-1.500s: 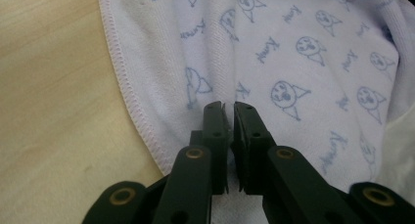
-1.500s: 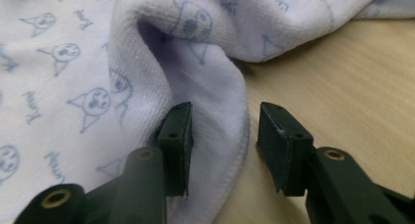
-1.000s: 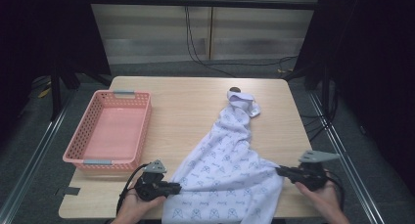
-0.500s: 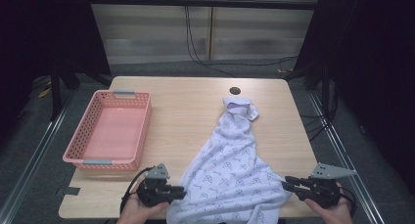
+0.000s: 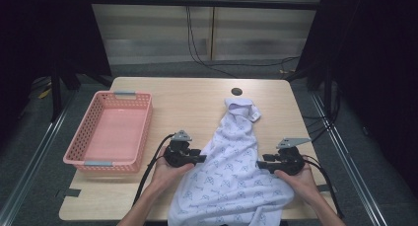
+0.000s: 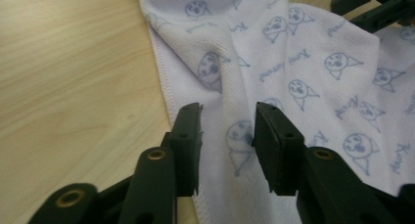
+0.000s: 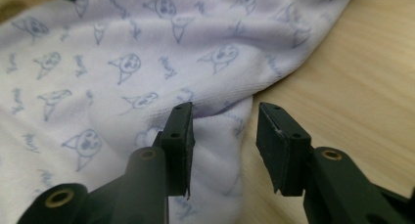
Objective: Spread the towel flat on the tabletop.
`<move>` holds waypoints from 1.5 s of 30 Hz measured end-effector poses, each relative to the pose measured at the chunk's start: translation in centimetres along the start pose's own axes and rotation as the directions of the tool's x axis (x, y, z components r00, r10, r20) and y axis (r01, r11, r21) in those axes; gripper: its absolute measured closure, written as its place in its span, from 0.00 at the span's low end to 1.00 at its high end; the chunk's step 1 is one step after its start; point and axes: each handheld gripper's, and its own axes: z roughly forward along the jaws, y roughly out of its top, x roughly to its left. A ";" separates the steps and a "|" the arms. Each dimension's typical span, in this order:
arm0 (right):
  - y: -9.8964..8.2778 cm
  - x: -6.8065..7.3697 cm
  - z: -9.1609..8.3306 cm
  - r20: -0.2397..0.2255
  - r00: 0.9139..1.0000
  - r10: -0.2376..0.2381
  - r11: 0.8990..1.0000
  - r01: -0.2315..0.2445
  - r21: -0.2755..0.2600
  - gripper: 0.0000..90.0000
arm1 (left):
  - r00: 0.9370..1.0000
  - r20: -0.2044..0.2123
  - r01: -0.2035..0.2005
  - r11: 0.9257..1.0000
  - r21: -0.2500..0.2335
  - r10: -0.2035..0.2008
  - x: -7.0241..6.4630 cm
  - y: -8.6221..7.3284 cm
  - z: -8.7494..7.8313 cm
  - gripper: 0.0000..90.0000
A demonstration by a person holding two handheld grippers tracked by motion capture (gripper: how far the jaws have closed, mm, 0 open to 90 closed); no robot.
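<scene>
Your left gripper [image 5: 199, 158] sits at the left edge of the printed white cloth [image 5: 231, 176], and its jaws have just been opening: in the left gripper view the hem runs between them, but the pads stand off it, so the fabric is let go. Your right gripper [image 5: 262, 164] mirrors this at the opposite edge, its jaws also just opening with a fold lying loose between them. The cloth rests spread on the table [image 5: 197, 102], wide near you and narrowing to a bunched end far off, likely because you drew it by both edges. The pink basket [image 5: 79, 159] waits beside it, well apart.
</scene>
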 end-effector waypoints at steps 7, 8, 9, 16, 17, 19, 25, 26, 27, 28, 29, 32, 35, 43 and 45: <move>-0.3 0.2 0.4 -0.028 1.000 -0.004 1.000 0.005 0.021 0.96 | 0.998 -0.054 -0.027 1.000 0.015 0.028 -0.3 -0.5 -0.8 0.97; -0.2 0.1 0.1 -0.021 1.000 0.010 1.000 -0.010 0.008 0.97 | 0.999 -0.050 -0.012 1.000 -0.005 0.012 -0.2 -0.5 -1.4 0.97; -0.1 -0.1 -0.4 -0.005 1.000 0.013 1.000 -0.013 -0.014 0.97 | 0.999 -0.051 0.001 1.000 -0.030 -0.002 -0.1 -0.6 -2.2 0.97; 2.6 0.3 -5.0 0.009 1.000 0.018 0.978 -0.016 -0.209 0.98 | 1.000 -0.017 0.021 0.980 -0.197 -0.025 -1.3 -1.1 -8.5 0.97; 3.1 0.9 -5.7 0.010 1.000 0.000 0.972 0.003 -0.235 0.98 | 1.000 -0.016 0.013 0.973 -0.229 -0.017 -2.1 -1.1 -9.6 0.97; 3.9 2.2 -7.1 0.025 0.999 -0.041 0.961 0.046 -0.272 0.98 | 1.000 -0.006 -0.011 0.964 -0.265 0.010 -3.3 -1.1 -11.2 0.97; 1.9 6.0 -10.0 0.009 0.994 -0.108 0.950 0.106 -0.293 0.98 | 0.996 0.054 -0.059 0.968 -0.242 0.075 -7.4 -4.1 -14.0 0.97; 0.9 6.5 -9.6 -0.006 0.994 -0.107 0.959 0.101 -0.265 0.98 | 0.996 0.056 -0.050 0.975 -0.216 0.064 -7.6 -4.8 -13.7 0.96; 0.1 6.7 -9.2 -0.016 0.994 -0.104 0.965 0.097 -0.243 0.98 | 0.996 0.066 -0.049 0.982 -0.184 0.062 -7.6 -5.9 -13.1 0.94; -1.1 6.9 -8.4 -0.035 0.994 -0.104 0.976 0.095 -0.198 0.98 | 0.995 0.087 -0.042 0.985 -0.165 0.057 -7.5 -6.6 -12.6 0.91; -2.1 7.1 -7.6 -0.037 0.994 -0.101 0.983 0.094 -0.161 0.98 | 0.995 0.091 -0.030 0.988 -0.155 0.044 -7.2 -7.1 -12.4 0.88; -4.1 7.0 -5.8 -0.069 0.995 -0.074 0.994 0.068 -0.080 0.96 | 0.997 0.081 0.005 0.989 -0.148 0.007 -5.9 -7.5 -11.9 0.79; -4.3 6.9 -5.4 -0.073 0.993 -0.087 0.995 0.083 -0.060 0.85 | 0.998 0.066 0.024 0.987 -0.161 -0.013 -4.5 -6.5 -11.6 0.75; -1.1 5.4 -5.6 -0.048 0.996 -0.081 0.985 0.073 -0.154 0.77 | 1.000 0.017 0.019 0.996 -0.082 -0.018 -2.1 -2.8 -5.2 0.70; -0.4 4.9 -4.9 -0.046 0.996 -0.077 0.985 0.068 -0.158 0.74 | 0.999 0.020 0.027 0.997 -0.073 -0.026 -1.8 -2.2 -3.9 0.65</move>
